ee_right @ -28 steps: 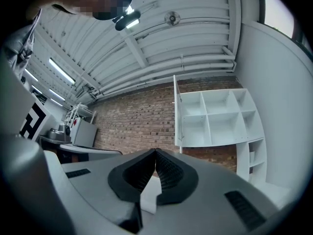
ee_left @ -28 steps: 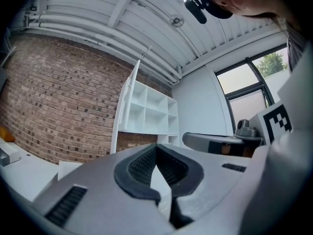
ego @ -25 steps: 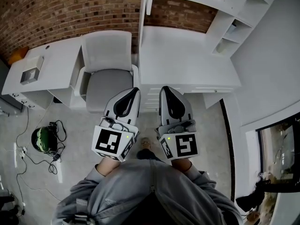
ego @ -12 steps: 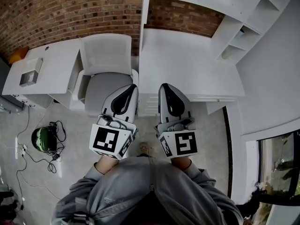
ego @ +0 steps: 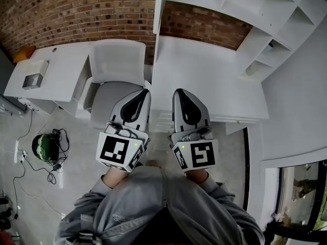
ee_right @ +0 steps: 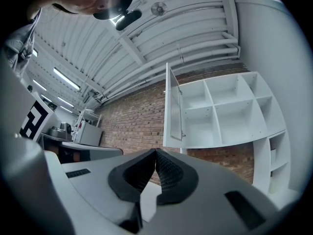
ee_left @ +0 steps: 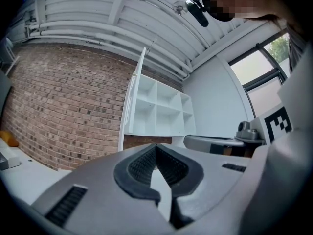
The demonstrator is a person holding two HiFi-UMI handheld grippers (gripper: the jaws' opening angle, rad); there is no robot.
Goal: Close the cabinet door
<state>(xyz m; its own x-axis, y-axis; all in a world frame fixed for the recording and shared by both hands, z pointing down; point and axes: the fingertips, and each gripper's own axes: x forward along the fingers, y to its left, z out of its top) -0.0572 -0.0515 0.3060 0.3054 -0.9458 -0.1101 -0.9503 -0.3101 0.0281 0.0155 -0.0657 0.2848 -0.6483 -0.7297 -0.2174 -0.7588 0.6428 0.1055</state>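
Two grippers, head view: left gripper (ego: 144, 92) and right gripper (ego: 177, 92) side by side, aiming at 12 o'clock, where the door (ego: 159, 6) stands open, edge-on.
Left gripper view: jaws closed, empty; door upright at 11 o'clock.
Right gripper view: jaws closed, empty; door upright at 1 o'clock, swung out from the cabinet (ee_right: 220, 111).

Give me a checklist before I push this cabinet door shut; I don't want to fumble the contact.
1. Cabinet door stands open, swung out from the shelves: ok.
2. Left gripper shut, nothing in it: ok.
3. Right gripper shut, nothing in it: ok.
4. A gripper touching the door: not ok, both are apart from it.
5. Door within reach across the desk: cannot tell.
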